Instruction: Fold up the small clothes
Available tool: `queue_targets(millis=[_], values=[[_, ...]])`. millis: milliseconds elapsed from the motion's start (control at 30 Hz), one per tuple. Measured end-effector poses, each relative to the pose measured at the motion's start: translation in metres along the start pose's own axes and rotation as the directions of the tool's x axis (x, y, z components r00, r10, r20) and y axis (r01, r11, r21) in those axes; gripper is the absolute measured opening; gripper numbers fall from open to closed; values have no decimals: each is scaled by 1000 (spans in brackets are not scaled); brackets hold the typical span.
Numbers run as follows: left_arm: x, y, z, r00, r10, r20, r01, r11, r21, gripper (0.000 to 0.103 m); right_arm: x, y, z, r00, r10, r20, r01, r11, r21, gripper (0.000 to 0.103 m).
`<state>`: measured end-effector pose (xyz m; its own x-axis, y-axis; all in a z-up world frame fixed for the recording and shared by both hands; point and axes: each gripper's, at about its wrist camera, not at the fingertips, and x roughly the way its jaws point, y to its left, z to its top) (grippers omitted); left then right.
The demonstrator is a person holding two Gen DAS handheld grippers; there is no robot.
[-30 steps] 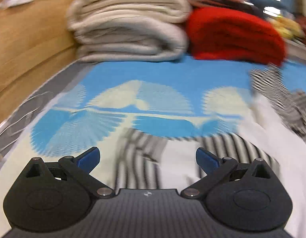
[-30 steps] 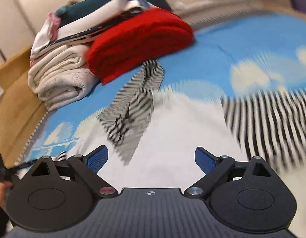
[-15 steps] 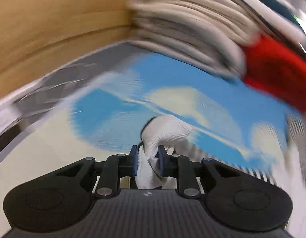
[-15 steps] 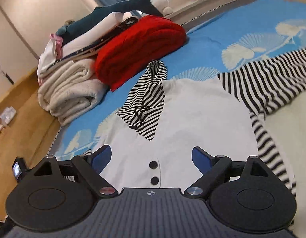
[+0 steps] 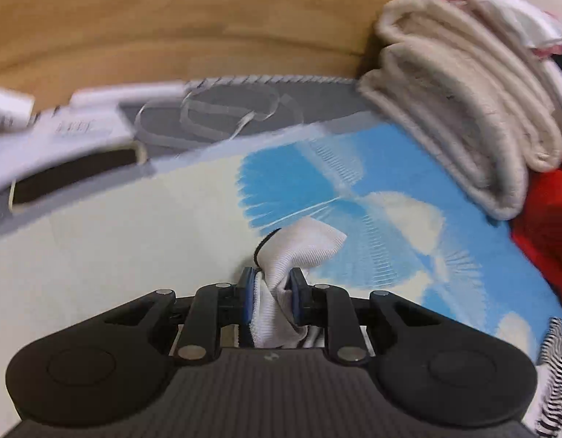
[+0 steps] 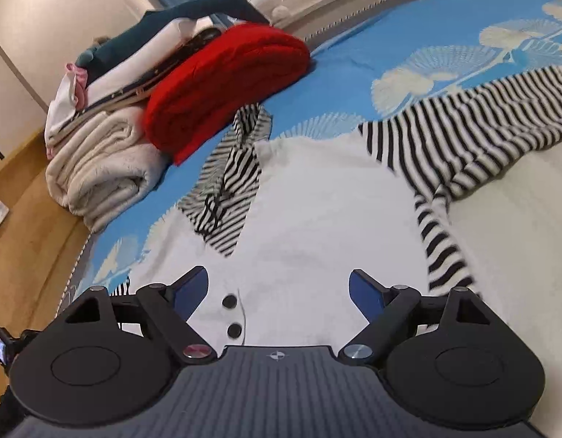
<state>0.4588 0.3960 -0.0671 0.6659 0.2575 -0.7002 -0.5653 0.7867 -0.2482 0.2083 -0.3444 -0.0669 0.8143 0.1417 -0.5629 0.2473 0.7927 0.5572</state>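
Observation:
A small white top [image 6: 310,219] with black-and-white striped sleeves [image 6: 474,127] and a striped collar [image 6: 226,186] lies spread on the blue patterned bedspread [image 6: 372,43]. Two black buttons [image 6: 231,314] show near its hem. My right gripper [image 6: 279,290] is open and hovers just above the hem, holding nothing. My left gripper [image 5: 270,297] is shut on a bunched white ribbed cuff of the top [image 5: 299,252], lifted above the bedspread [image 5: 288,182].
A folded cream blanket [image 6: 98,171] and a folded red blanket [image 6: 222,84] are stacked at the bed's left edge, with a plush shark [image 6: 193,18] on top. The cream blanket also shows in the left wrist view [image 5: 463,109]. Wood floor [image 5: 171,25] lies beyond the bed edge.
My left gripper went from open above the striped sleeve to shut on its white cuff and swung left toward the bed edge. My right gripper stayed open and drew back over the hem.

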Motion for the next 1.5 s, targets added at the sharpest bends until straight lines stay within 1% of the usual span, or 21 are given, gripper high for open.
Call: queue_targets(millis=[100,200,367,467,500,533,567,600,667,700,767,833,900,1033,1100,1200,1300,1333,1400,1433,1500], values=[[-47,-52,1,993,-104,49,99,990,96,22,-9,-6,7,999,4,34,-5,1000,12,86],[-101,-125,-11,966,-254,55,236,946,222,22,-21,-12,13,997,17,70,-18,1000,23,86],[-187,-260,-81,873,-487,-9,452,802,390,22,-43,-20,19,992,38,121,-40,999,15,86],[-214,-330,-162,803,-581,-129,573,696,432,23,-54,-27,21,989,33,145,-33,999,-4,86],[-218,-351,-193,788,-590,-176,597,663,451,27,-57,-30,21,988,27,149,-26,1000,-6,86],[-218,-373,-234,779,-586,-224,613,634,472,48,-58,-34,22,989,22,149,-22,1000,-4,86],[-216,-389,-268,780,-565,-269,615,614,495,68,-59,-38,23,989,18,145,-19,1000,7,86],[-212,-403,-302,791,-522,-318,605,589,536,103,-59,-42,24,991,15,135,-19,1000,23,86],[-208,-418,-366,852,-408,-328,513,531,674,101,-57,-49,28,994,41,104,-47,997,59,86],[-209,-416,-388,866,-376,-329,486,482,729,101,-57,-51,29,994,57,97,-64,995,72,86],[-216,-392,-402,864,-369,-344,485,423,766,101,-58,-51,31,992,81,92,-88,993,75,86],[-218,-354,-387,874,-357,-328,465,425,777,103,-58,-47,31,991,95,90,-100,994,51,86],[-218,-312,-354,903,-329,-275,411,482,774,103,-55,-42,29,993,88,83,-90,996,24,86],[-198,-225,-278,966,-238,-96,242,719,651,103,-40,-37,24,997,66,51,-67,998,14,86],[-182,-194,-258,983,-172,-69,178,772,610,103,-32,-35,20,998,46,40,-46,999,8,86],[-143,-168,-247,970,-106,-218,222,745,629,102,-19,-32,15,1000,5,21,-5,1000,-5,86],[-109,-163,-250,988,22,-154,95,699,709,103,-6,-29,10,1000,-20,-9,20,1000,-3,86],[-99,-162,-251,986,46,-161,83,697,712,103,-2,-27,8,1000,-14,-20,14,1000,-2,86],[-92,-152,-241,974,25,-226,127,764,632,103,3,-21,6,999,-4,-33,3,1000,-9,86],[-93,-152,-239,973,26,-231,129,767,629,103,6,-17,5,999,-1,-36,1,1000,-17,86],[-93,-152,-241,977,31,-209,121,729,674,103,9,-10,2,999,8,-44,-10,999,-40,86]])
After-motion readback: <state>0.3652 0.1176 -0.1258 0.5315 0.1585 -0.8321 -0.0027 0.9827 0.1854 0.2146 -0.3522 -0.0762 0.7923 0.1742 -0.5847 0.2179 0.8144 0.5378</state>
